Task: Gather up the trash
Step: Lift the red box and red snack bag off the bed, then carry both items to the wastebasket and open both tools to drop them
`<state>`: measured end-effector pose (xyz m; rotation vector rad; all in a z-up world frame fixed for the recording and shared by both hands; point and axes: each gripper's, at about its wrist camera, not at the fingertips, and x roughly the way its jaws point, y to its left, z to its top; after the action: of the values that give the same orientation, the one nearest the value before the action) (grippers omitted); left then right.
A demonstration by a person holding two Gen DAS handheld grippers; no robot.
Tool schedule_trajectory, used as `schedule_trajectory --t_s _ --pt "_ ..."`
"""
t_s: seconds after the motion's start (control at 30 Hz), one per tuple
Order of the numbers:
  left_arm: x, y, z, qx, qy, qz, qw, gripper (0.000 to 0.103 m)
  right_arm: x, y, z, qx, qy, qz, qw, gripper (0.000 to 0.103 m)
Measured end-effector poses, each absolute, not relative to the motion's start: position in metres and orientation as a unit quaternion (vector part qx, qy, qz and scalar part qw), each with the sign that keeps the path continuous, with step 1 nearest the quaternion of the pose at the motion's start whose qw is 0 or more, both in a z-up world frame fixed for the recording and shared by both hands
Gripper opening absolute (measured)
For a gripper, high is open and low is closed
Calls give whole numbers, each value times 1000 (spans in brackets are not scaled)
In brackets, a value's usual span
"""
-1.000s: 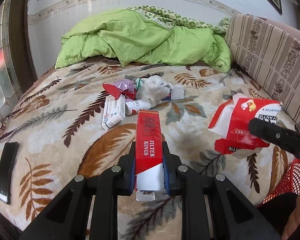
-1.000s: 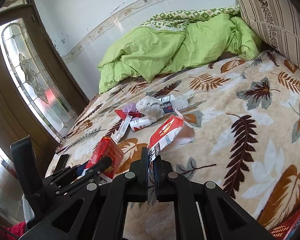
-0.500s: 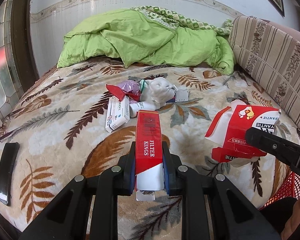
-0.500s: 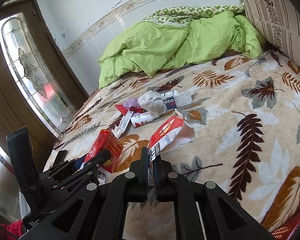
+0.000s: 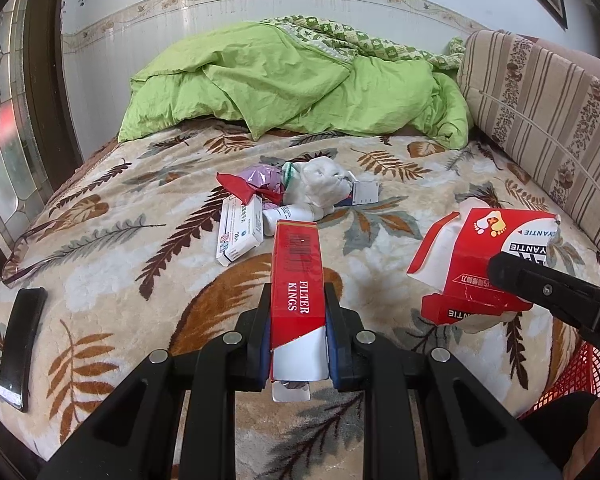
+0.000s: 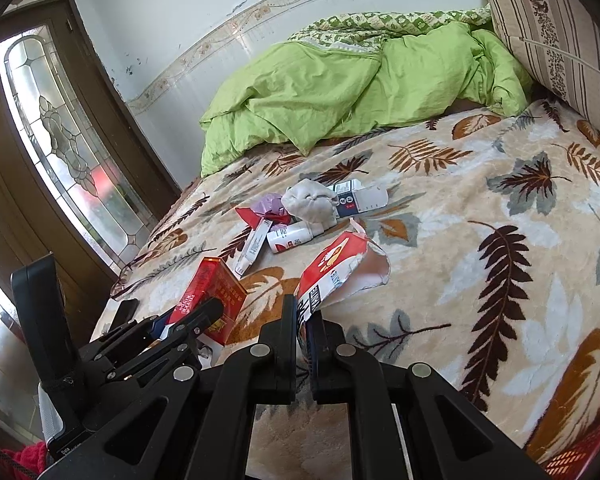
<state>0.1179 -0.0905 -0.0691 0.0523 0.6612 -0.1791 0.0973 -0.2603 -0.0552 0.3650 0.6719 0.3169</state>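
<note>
My left gripper is shut on a red cigarette carton marked FILTER KINGS, held above the bed; the carton also shows in the right wrist view. My right gripper is shut on a torn red and white box, which appears at the right of the left wrist view. A pile of trash lies mid-bed: a white crumpled wad, a white medicine box, a small white bottle, red and purple wrappers.
A leaf-patterned blanket covers the bed. A green duvet lies at the back, a striped cushion at the right. A black phone lies near the left edge. A red mesh basket sits at the lower right.
Both grippers have pulled back a little toward the near edge of the bed, each still holding its box. The trash pile has not moved.
</note>
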Motion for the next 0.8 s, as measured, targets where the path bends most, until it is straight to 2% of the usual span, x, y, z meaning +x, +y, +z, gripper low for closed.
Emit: schedule_trajectory --t_s 0.8 --pt "49 -134 -22 43 292 -183 938 20 16 -321 -9 236 288 118 921 5"
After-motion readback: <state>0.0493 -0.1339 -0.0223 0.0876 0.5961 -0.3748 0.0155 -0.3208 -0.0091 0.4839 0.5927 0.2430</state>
